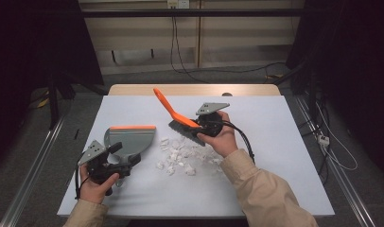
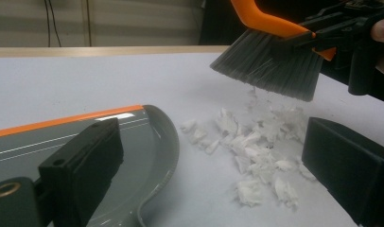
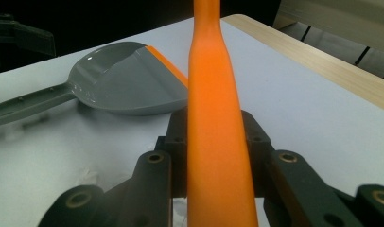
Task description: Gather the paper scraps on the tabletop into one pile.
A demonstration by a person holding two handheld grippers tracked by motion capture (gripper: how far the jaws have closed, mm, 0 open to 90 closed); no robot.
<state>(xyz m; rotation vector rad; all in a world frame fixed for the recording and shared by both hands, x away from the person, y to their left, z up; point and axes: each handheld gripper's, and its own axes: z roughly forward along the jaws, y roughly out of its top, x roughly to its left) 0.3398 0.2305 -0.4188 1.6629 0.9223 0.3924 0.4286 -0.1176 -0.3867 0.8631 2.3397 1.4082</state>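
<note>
R gripper (image 1: 205, 124) sits just right of counter centre in the high view, jaws clamped on the orange handle of the brush (image 1: 173, 116). The handle runs up toward 11 o'clock from the hand; the grey bristles (image 2: 270, 66) hang at the lower end, clear of the counter (image 1: 275, 142), right above the far edge of the paper scraps (image 1: 183, 156). In the right gripper view the handle (image 3: 216, 123) goes straight up the middle between both black jaws, pads pressed on either side.

L gripper (image 1: 115, 160) is at approx 8 o'clock from the scraps, near the front-left part of the counter. It's at the handle end of the grey dustpan (image 1: 131, 139). In the left gripper view the jaws stand wide apart: one over the pan's handle side, the other over bare counter by the scraps, nothing pinched between the pads. So open, as far as that view shows.

Dustpan lies flat, orange lip (image 1: 132, 127) at its far edge toward 12 o'clock, pan body just left of the scraps. The scraps are white torn bits in a loose pile between pan and brush, some close to the pan's right rim but none on it.
</note>
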